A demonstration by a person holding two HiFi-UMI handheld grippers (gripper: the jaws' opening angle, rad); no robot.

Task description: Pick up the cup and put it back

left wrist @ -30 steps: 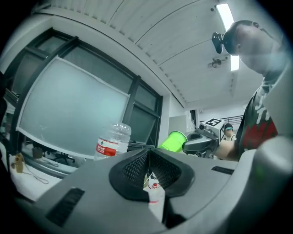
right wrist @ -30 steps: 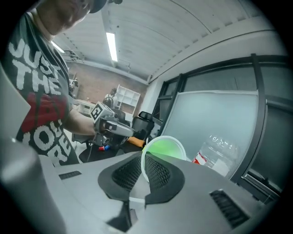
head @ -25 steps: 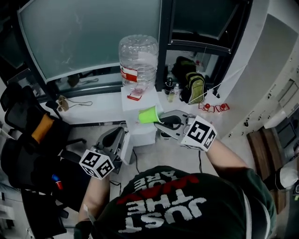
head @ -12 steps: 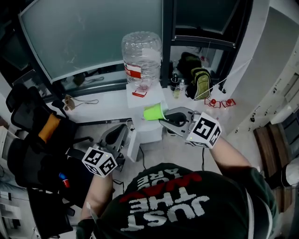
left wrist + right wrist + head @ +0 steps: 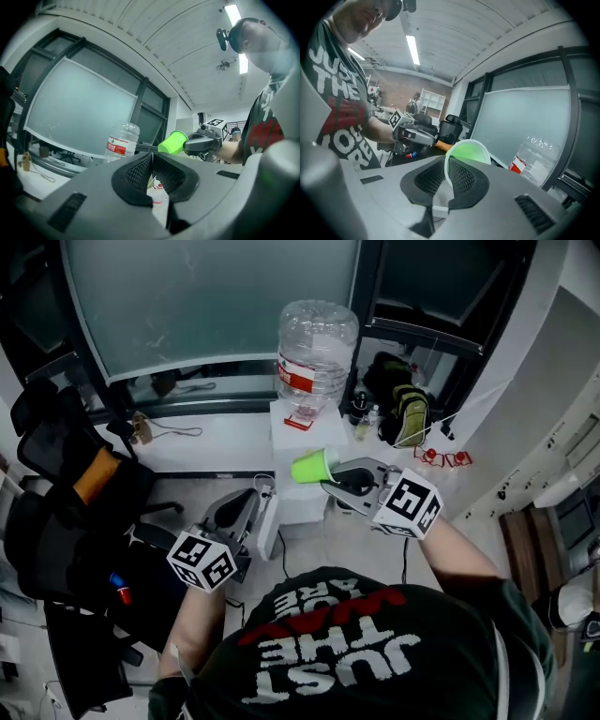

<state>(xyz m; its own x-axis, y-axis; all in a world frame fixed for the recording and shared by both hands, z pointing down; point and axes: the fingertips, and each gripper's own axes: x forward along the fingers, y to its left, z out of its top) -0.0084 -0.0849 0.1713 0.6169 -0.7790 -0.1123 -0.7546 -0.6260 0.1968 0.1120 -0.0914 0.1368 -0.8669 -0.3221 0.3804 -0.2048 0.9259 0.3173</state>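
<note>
We are holding the green cup [image 5: 312, 466] sideways by its rim in the clamped right gripper [image 5: 329, 484], airborne just near of the white water dispenser [image 5: 291, 437], with the left gripper [image 5: 255, 507] closed and empty, so we judge the put-back step to be in hand, requiring righting and lowering before release.

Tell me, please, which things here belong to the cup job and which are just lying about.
Job: green cup, clamped by its rim in the right gripper.
Lying about: water bottle, backpack, black chair; left gripper, shut and empty.
</note>
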